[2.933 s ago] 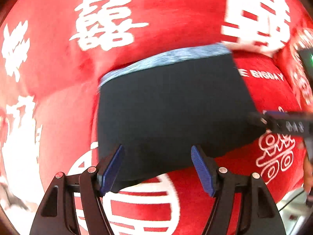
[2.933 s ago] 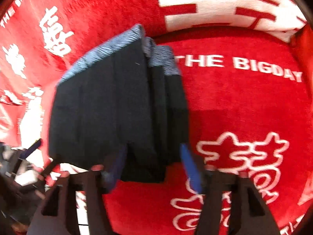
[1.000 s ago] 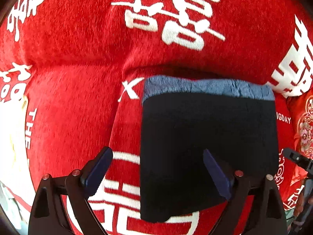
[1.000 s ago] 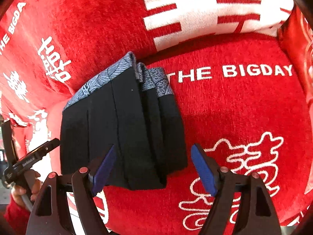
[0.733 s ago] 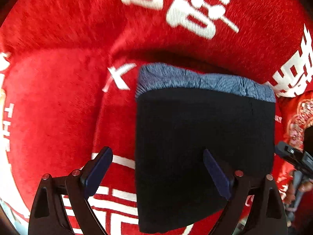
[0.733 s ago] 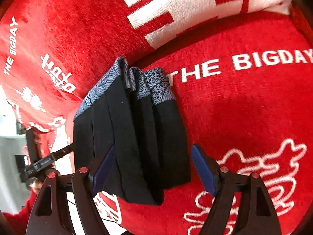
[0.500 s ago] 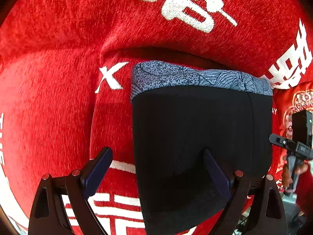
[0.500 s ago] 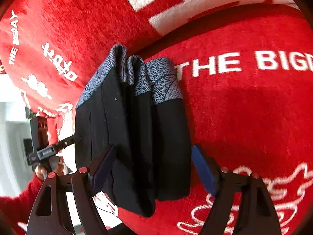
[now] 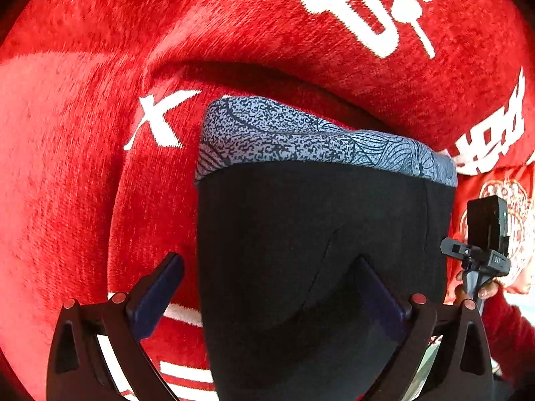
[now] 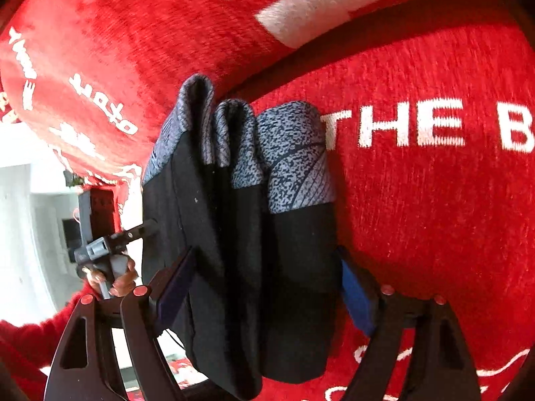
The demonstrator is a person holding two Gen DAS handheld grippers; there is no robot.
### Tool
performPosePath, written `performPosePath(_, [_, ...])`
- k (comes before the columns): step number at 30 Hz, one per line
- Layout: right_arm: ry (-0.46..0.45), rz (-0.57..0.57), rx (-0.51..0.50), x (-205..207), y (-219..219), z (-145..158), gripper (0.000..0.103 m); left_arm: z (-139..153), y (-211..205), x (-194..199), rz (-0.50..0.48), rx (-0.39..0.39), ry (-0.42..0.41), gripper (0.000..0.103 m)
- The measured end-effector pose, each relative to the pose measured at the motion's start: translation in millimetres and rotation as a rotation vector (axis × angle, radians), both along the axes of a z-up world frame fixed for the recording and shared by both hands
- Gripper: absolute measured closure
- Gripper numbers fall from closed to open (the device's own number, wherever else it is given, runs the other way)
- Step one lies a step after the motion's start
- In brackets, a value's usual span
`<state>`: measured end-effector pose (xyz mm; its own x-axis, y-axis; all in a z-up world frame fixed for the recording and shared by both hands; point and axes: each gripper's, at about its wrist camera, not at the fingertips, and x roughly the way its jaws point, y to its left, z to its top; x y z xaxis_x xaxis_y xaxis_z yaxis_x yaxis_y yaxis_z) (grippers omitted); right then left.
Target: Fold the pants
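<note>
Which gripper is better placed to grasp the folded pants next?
Probably the right gripper: its open jaws straddle the whole folded stack of pants. The left gripper spans only the stack's left edge, with one finger over the cloth.

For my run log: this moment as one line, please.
pants: folded, on red cover; left gripper: jaws just opening, pants edge between; right gripper: open, straddles pants

Folded black pants with grey patterned waistband (image 9: 317, 240) block centre of seat. Bare red plush cushion cover (image 9: 67, 167) lies open on their left in left wrist view. Red plush backrest (image 9: 234, 26) rises right behind the waistband.
</note>
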<state>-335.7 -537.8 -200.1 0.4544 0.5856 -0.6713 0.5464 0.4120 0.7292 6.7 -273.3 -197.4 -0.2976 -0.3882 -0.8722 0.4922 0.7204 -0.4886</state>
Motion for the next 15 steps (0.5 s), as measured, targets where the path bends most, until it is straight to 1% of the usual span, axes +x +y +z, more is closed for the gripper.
performPosePath(2, [0.028,-0.024,0.013,0.5,-1.6,-1.5,0.02,-0.5,4.0,-2.4,0.035,-0.006,-0.001,0.002])
performPosePath(4, [0.048,-0.023,0.002,-0.8,-1.8,2.3,0.025,5.6,5.4,-11.1,0.043,-0.054,0.006,0.027])
performPosePath(5, [0.053,-0.02,0.002,-0.2,-0.9,3.9,0.032,8.1,5.5,-10.4,0.044,-0.055,-0.011,0.028])
performPosePath(6, [0.057,-0.027,0.004,-0.1,-0.1,5.9,0.04,15.0,4.3,-14.5,0.031,-0.065,-0.033,0.037])
performPosePath(7, [0.051,-0.033,0.006,-1.2,0.2,8.8,0.044,19.7,3.7,-17.4,0.024,-0.068,-0.047,0.042])
performPosePath(9, [0.039,-0.045,-0.001,-4.9,0.8,16.8,0.055,28.4,2.1,-22.6,0.016,-0.069,-0.065,0.046])
performPosePath(10, [0.031,-0.053,-0.002,-7.0,1.9,21.9,0.057,33.0,1.9,-25.0,0.011,-0.068,-0.076,0.049])
performPosePath(13, [-0.002,-0.075,0.024,-14.4,4.8,35.2,0.061,45.9,5.0,-30.1,0.012,-0.073,-0.079,0.052])
performPosePath(15, [-0.028,-0.076,0.052,-19.9,7.3,44.1,0.063,56.0,8.0,-31.4,0.016,-0.076,-0.085,0.052])
